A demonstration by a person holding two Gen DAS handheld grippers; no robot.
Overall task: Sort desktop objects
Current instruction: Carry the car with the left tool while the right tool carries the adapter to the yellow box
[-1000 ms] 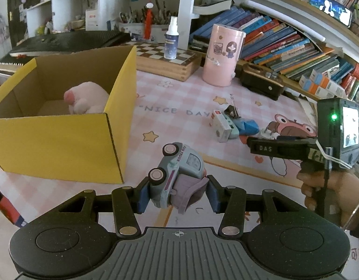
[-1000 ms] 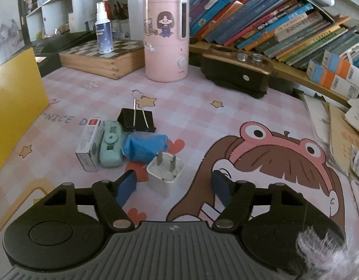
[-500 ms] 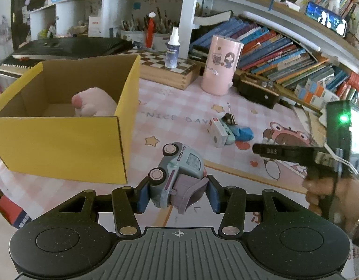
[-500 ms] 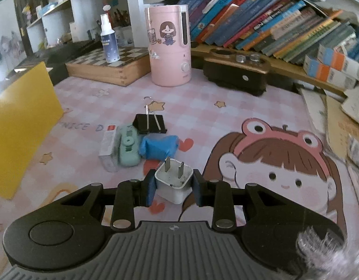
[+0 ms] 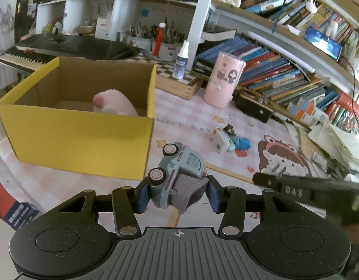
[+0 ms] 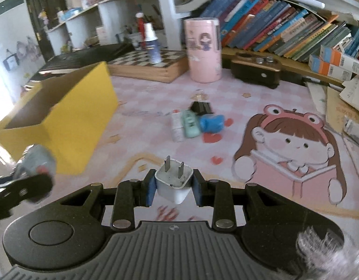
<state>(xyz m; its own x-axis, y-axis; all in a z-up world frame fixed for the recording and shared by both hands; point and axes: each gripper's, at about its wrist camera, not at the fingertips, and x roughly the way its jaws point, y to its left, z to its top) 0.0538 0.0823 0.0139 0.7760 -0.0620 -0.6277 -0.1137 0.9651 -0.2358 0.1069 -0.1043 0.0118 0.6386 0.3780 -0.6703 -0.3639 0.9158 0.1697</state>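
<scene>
now the white charger plug [image 6: 174, 182] sits clamped between the right gripper [image 6: 172, 190] fingers, prongs up, lifted above the pink checked desk mat [image 6: 156, 93]. likewise the left gripper [image 5: 177, 194] is closed on a grey-blue toy truck [image 5: 177, 170], tipped on its side, just off the near right corner of the yellow cardboard box [image 5: 81, 140]. a pink plush toy [image 5: 114, 103] lies inside that box. mid-mat, touching one another, lie a small white box [image 6: 177, 127], a mint case [image 6: 190, 123], a blue wad [image 6: 212, 122] and a black binder clip [image 6: 201, 107].
</scene>
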